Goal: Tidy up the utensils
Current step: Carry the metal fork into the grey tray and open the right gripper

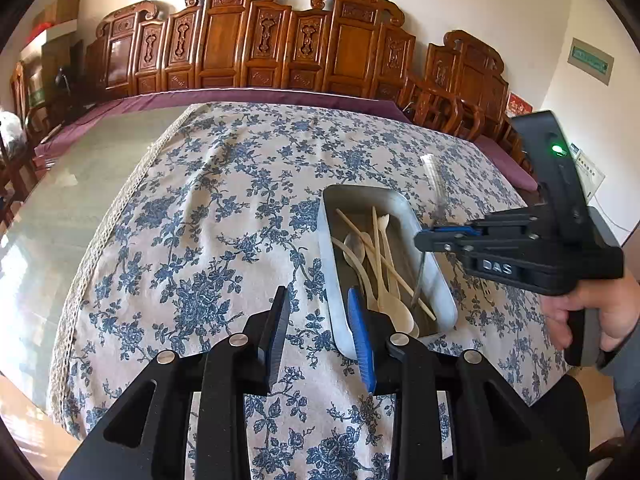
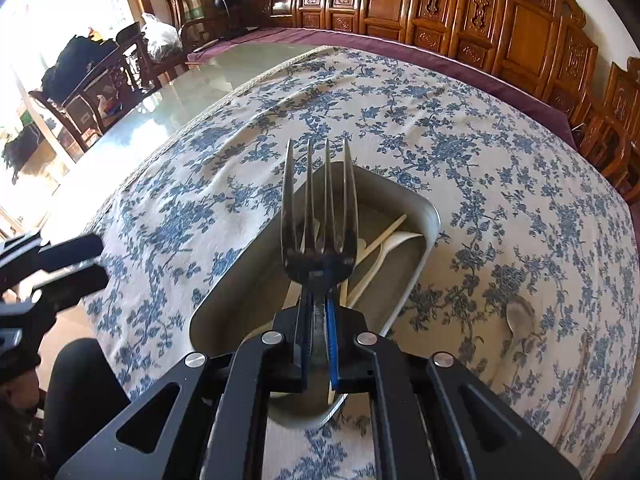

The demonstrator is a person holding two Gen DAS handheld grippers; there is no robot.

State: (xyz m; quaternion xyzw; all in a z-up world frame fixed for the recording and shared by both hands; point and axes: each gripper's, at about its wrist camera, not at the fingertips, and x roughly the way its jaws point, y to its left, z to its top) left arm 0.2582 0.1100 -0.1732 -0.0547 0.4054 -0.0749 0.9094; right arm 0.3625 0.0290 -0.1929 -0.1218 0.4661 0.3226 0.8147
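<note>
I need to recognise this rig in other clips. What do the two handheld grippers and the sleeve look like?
Both grippers, left and right, are matte black with blue ribbed finger pads and round silver pivot bolts. The right one carries white "DAS" lettering and a green light. A grey sleeve shows.

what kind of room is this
Probably a home dining room: a long table under a blue floral tablecloth, carved wooden chairs lined along the wall, and a metal tray of spoons and chopsticks.

Floral tablecloth (image 1: 208, 216) on glass table (image 1: 80, 184) — carved wooden chairs (image 1: 240, 44) behind.
</note>
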